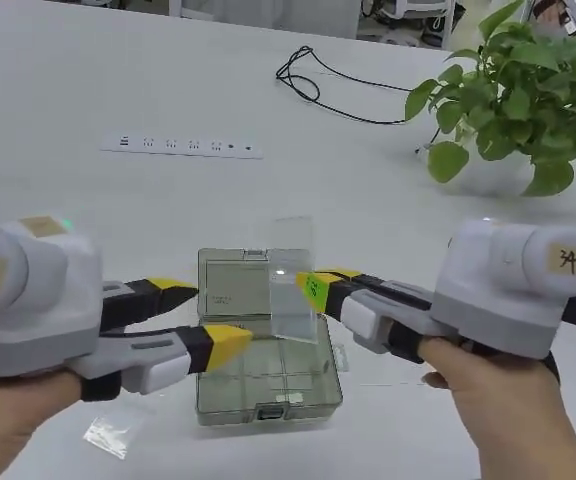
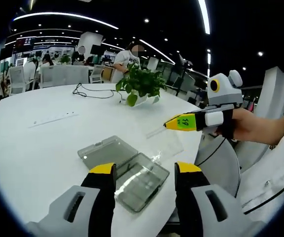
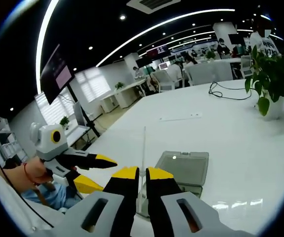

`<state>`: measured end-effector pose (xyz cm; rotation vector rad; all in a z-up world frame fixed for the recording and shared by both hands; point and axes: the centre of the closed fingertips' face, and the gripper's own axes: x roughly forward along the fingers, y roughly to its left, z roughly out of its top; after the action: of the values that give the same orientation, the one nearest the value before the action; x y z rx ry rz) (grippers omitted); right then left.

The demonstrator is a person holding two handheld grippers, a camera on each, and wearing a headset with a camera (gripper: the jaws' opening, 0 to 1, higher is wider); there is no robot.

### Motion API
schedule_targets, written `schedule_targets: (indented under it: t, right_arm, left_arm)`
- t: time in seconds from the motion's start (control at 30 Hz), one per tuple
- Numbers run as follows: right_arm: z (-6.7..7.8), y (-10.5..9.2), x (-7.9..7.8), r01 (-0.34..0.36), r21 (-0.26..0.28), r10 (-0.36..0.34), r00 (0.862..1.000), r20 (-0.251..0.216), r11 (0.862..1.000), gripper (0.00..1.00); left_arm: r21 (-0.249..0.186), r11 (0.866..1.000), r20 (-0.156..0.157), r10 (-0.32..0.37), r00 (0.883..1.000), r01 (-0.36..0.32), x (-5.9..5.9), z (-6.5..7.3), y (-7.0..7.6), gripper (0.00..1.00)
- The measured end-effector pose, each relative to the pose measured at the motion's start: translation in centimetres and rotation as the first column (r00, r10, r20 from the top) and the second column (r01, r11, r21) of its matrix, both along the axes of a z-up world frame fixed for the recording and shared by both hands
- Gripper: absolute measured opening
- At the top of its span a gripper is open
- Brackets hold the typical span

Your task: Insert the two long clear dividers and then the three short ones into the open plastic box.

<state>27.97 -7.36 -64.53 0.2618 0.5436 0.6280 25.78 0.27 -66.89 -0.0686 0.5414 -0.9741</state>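
Observation:
The open smoky-clear plastic box lies on the white table, its lid folded back on the far side. My right gripper is shut on a clear divider, which it holds upright above the box. In the right gripper view the divider shows edge-on between the shut jaws of that gripper, with the box below. My left gripper hangs open over the box's left side with nothing in it. The left gripper view has the left gripper just above the box.
A small clear plastic bag lies at the front left of the box. Farther back are a white power strip, a looped black cable and a potted green plant at the right. People sit at distant tables.

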Motion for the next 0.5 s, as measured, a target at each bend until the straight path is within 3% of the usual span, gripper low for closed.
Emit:
schedule_targets:
  t: [0.4, 0.5]
  right_arm:
    - [-1.8, -2.0, 0.6, 0.028, -0.065, -0.034, 0.996, -0.077, 0.997, 0.07]
    - [-2.5, -2.2, 0.6, 0.034, -0.070, -0.043, 0.992, -0.120, 0.997, 0.07]
  left_arm:
    - [0.053, 0.998, 0.024, -0.033, 0.999, 0.031, -0.7, -1.8, 1.7, 0.68]
    - [0.060, 0.997, 0.029, -0.040, 0.999, 0.038, -0.9, -2.1, 1.9, 0.75]
